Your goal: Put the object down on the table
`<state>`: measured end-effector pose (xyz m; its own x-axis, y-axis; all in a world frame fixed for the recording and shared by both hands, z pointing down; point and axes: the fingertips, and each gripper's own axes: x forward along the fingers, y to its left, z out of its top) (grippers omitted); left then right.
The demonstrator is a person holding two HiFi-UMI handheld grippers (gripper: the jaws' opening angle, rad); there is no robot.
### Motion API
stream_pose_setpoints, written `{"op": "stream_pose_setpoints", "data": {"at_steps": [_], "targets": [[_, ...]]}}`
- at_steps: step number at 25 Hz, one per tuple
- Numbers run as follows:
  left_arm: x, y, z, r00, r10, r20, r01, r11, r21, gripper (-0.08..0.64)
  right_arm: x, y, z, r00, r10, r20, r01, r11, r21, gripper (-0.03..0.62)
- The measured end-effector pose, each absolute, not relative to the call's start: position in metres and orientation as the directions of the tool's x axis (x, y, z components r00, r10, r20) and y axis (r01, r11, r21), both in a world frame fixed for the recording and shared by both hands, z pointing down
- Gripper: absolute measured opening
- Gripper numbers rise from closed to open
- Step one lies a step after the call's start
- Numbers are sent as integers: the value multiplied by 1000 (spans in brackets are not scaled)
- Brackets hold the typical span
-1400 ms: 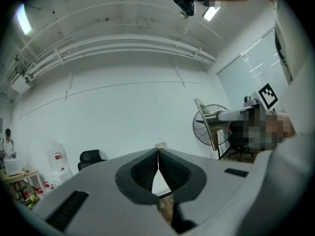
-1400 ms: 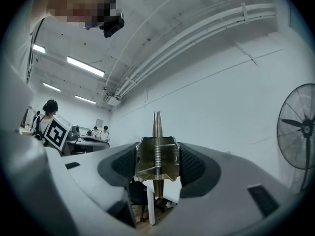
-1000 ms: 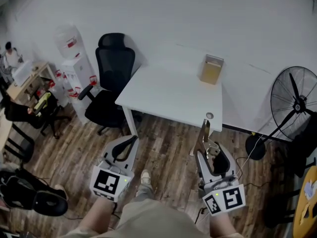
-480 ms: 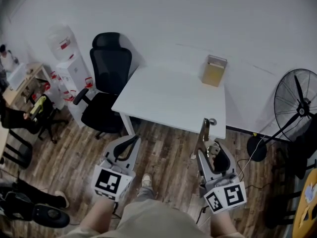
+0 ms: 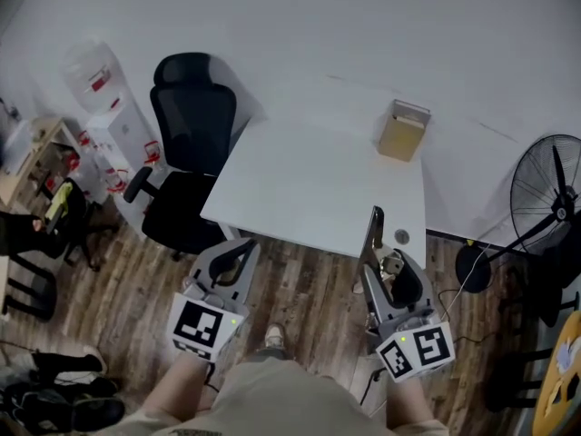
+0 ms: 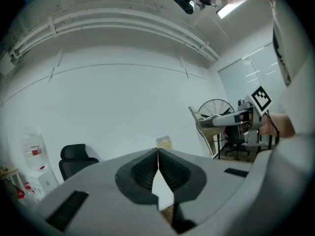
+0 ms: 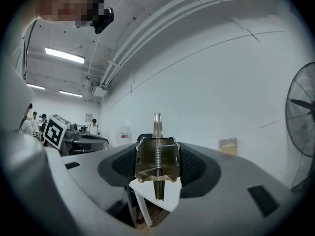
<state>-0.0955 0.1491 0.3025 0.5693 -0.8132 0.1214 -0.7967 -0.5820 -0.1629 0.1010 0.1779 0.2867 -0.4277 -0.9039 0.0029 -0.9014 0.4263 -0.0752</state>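
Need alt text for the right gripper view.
The right claw is clamped on a brass-coloured metal spring tool, held upright. Behind are a white wall, a small tan box and a fan at the right edge.

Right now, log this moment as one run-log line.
left hand-held gripper: shut, empty | right hand-held gripper: shut on metal spring tool | tool: not yet on white table

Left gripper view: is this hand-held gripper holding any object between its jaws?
No, the left hand-held gripper has its jaws pressed together with nothing between them.
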Motion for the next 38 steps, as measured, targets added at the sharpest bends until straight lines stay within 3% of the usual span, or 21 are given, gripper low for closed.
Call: {"op": "stream_pose_setpoints", "data": {"at_steps": [13, 29, 38], "targets": [[-128, 41, 310, 636, -761, 129, -748, -649, -138, 21, 53, 84, 288, -387, -922, 35, -921, 384, -57, 245], [-106, -42, 334, 656, -735, 170, -727, -676, -117, 21, 86, 0, 311, -324, -943, 78, -945, 318, -80, 245], [-68, -118, 357, 642, -736, 215, -734, -671, -106, 21, 135, -88, 347, -336, -935, 111, -915, 296, -276, 245]]}}
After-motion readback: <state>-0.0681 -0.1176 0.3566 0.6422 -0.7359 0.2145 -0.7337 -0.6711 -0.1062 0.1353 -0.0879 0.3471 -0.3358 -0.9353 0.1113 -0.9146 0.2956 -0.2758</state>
